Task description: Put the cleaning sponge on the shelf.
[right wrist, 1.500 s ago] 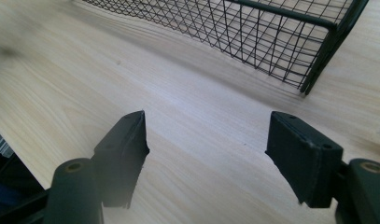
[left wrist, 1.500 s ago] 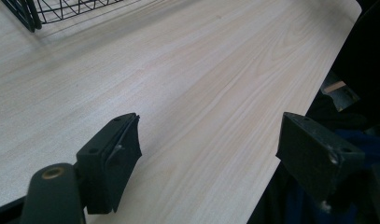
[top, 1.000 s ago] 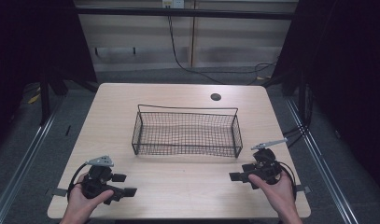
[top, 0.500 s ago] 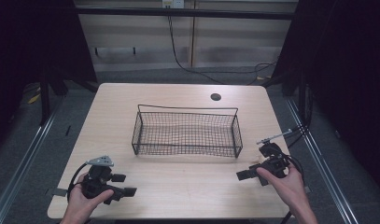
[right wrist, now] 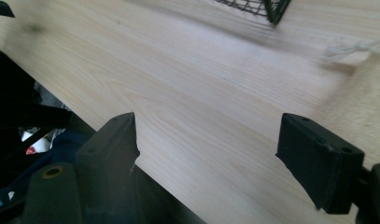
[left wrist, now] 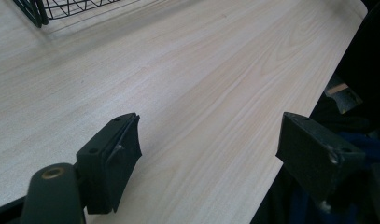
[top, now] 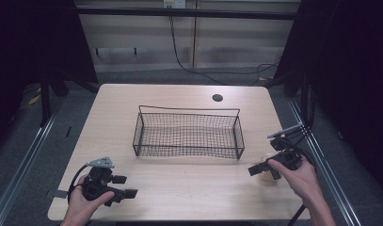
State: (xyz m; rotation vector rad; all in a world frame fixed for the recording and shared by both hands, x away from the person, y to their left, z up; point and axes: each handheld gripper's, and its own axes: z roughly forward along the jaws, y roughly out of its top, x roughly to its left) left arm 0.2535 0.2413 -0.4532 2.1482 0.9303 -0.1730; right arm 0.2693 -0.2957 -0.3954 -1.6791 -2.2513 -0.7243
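A black wire basket point(top: 188, 134) stands in the middle of the light wooden table point(top: 179, 183) with nothing in it. My left gripper point(top: 124, 186) rests near the front left corner, held by a hand, its jaws wide apart over bare wood point(left wrist: 211, 126). My right gripper point(top: 266, 156) sits near the right edge, in front of the basket's right end, also open point(right wrist: 206, 121) with nothing between its jaws. A small pale blurred thing point(top: 266, 178) lies on the table right by the right gripper; a whitish wisp point(right wrist: 352, 46) shows in the right gripper view. I cannot tell what it is.
A dark round hole point(top: 217, 98) sits in the table behind the basket. A basket corner point(left wrist: 31, 11) shows at the top of the left gripper view. Metal rails point(top: 24, 155) run along both sides of the table. The table's front edge is close to both grippers.
My right gripper has moved to the right and a little farther away, and has turned. The left gripper has stayed where it was.
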